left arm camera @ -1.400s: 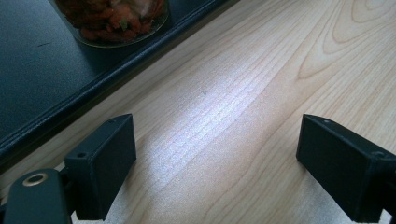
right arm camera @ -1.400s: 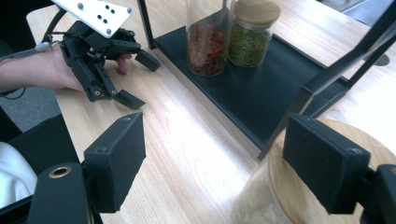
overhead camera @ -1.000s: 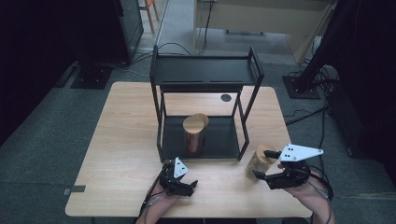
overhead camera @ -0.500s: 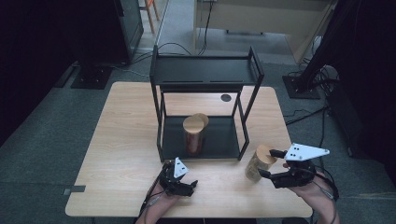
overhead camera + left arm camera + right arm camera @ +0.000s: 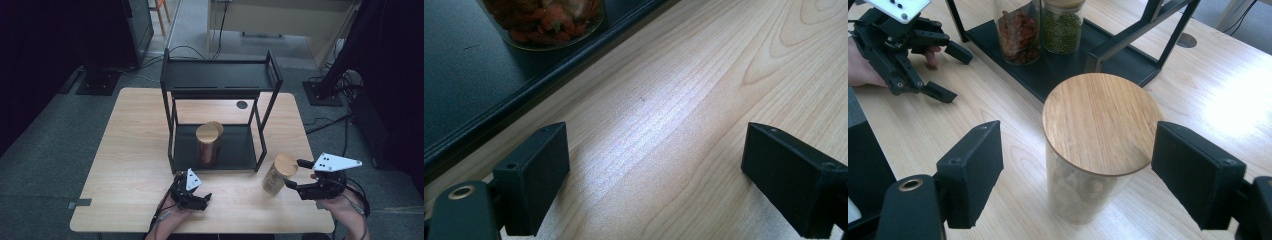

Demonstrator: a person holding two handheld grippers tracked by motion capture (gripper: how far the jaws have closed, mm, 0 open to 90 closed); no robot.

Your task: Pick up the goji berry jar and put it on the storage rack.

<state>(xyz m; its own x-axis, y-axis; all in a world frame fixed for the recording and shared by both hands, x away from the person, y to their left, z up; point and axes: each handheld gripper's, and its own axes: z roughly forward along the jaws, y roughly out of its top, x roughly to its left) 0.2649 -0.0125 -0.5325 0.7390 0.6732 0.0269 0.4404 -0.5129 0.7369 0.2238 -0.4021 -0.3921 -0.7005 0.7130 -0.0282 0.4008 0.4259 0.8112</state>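
Right claw: open, jaws just been easing apart, set astride the wooden-lidded jar with a gap showing on both sides, pads off the glass. Jar upright on the desk, near the front right leg of the black rack.

Probably a release, or a reset before a fresh grip. If backing off, best to pull straight back along the jaws, keeping both pads clear of the lid so as not to tip it. If gripping, better to drop lower and close on the glass body, not on the lid rim, evenly from both sides.

Left claw: open too, empty, low over bare wood just in front of the rack's bottom shelf.

Farther out: two more jars on that bottom shelf, one with red contents, one with green, side by side. Front right upright post in the way of any path onto the shelf; safer to go in between the posts.
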